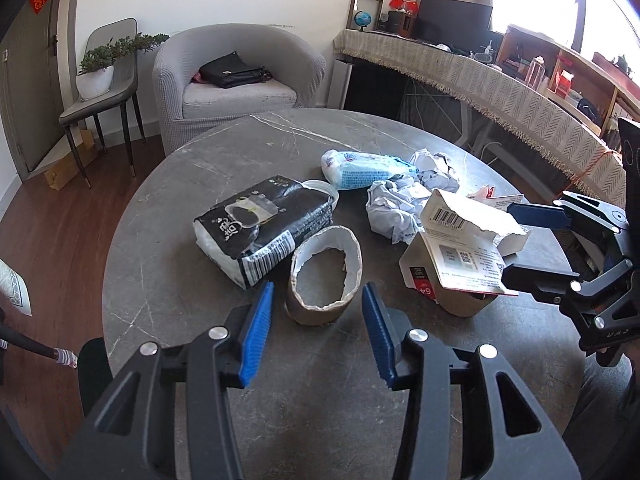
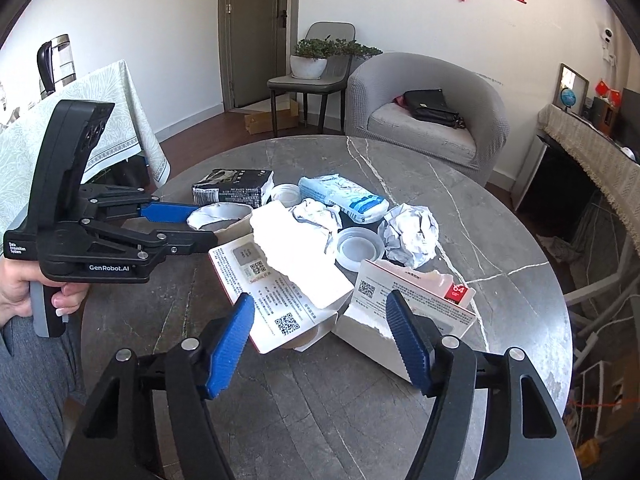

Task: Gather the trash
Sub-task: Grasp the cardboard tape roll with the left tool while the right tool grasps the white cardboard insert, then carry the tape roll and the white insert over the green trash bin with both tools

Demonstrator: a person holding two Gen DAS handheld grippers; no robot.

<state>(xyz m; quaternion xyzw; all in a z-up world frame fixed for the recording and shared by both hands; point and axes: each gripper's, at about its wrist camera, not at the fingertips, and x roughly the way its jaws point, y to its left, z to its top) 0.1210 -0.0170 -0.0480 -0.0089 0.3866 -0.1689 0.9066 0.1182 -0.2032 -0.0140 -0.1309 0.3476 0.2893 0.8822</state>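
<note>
Round marble table [image 1: 168, 208] carries all the trash in one heap. Black package [image 1: 260, 224] lies beside the paper cup [image 1: 324, 276]. Left gripper [image 1: 318, 336] is wide open around this cup, probably to grasp it; right gripper [image 2: 320, 340], also wide, faces the torn carton [image 2: 288, 280].

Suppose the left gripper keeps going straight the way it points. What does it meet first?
Most likely the cardboard cup: it sits straight ahead of the open left gripper, centred between the blue fingers. The black packet lies further back and to the left. Exact depth is unclear through the fisheye.
</note>
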